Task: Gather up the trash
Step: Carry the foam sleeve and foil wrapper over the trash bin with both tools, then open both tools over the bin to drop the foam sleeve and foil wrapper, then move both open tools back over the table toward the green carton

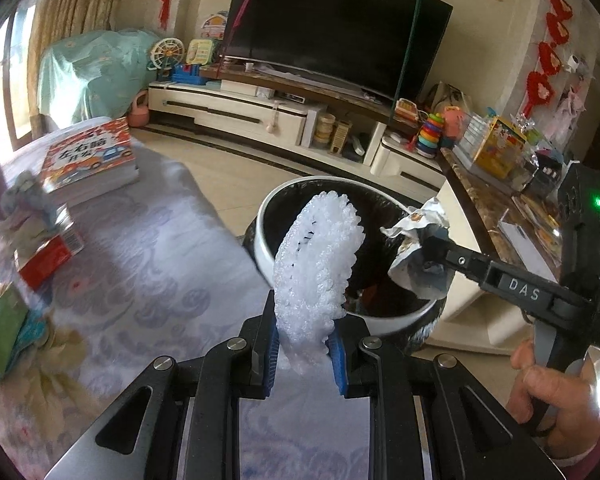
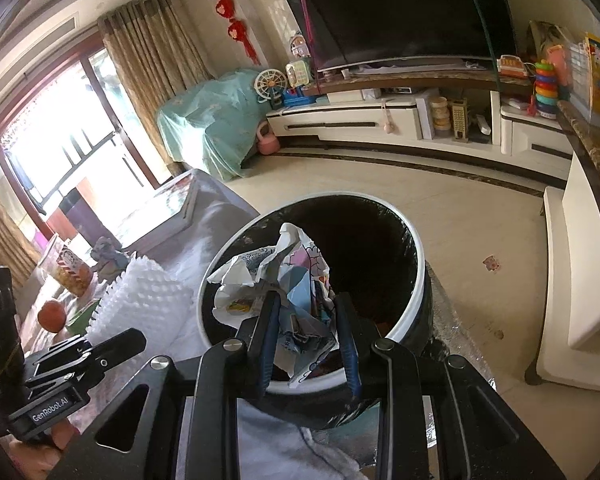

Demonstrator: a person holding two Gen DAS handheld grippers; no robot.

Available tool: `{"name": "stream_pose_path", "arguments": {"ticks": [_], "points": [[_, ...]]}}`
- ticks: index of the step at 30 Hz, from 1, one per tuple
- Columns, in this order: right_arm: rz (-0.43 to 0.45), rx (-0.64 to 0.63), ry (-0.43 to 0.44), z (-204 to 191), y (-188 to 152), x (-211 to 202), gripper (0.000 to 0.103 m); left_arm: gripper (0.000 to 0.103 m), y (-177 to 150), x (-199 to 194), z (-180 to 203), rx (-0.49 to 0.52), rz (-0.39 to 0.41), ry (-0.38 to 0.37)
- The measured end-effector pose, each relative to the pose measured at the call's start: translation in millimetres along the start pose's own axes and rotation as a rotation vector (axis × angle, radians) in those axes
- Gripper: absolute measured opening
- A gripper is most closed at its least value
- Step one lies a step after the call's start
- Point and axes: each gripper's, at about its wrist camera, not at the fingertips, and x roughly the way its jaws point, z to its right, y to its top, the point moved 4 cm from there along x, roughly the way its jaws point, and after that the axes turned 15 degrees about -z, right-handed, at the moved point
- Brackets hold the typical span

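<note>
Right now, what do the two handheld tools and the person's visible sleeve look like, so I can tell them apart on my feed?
Both are black, angular metal tools with blue ribbed finger pads and silver pivot bolts. The left tool carries white "GenRobot.AI" lettering on its side, seen from the right wrist view. The right tool is marked "DAS" and has a green light glowing on its black handle. The hand gripping it wears a pink cuff.
</note>
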Motion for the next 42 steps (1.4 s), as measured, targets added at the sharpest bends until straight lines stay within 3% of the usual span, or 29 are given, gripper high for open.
{"name": "stream_pose_path", "arguments": {"ticks": [17, 19, 22, 23, 26, 32, 37, 42], "points": [[-0.031, 0.011, -0.025, 14, 23, 18, 0.032, 0.025, 49, 43, 12, 0.029, -0.040, 0.030], [-0.035, 0.008, -0.028, 14, 24, 19, 0.033, 0.040, 52, 44, 15, 0.029, -0.042, 0.028], [-0.034, 0.012, -0.040, 12, 24, 19, 0.045, 0.059, 53, 43, 16, 0.022, -0.035, 0.044], [-0.031, 0.015, -0.040, 13, 23, 18, 0.051, 0.060, 53, 42, 16, 0.018, -0.031, 0.050], [-0.031, 0.018, -0.033, 13, 24, 16, 0.054, 0.060, 48, 40, 14, 0.013, -0.029, 0.046], [-0.017, 0.026, -0.012, 8, 17, 9, 0.067, 0.062, 22, 31, 3, -0.027, -0.032, 0.036], [0.001, 0.031, 0.027, -5, 6, 1, 0.093, 0.064, -10, 13, -9, -0.056, -0.014, 0.056], [0.020, 0.019, 0.058, -27, -10, -6, 0.094, 0.065, -46, -8, -25, -0.104, 0.000, 0.066]]}}
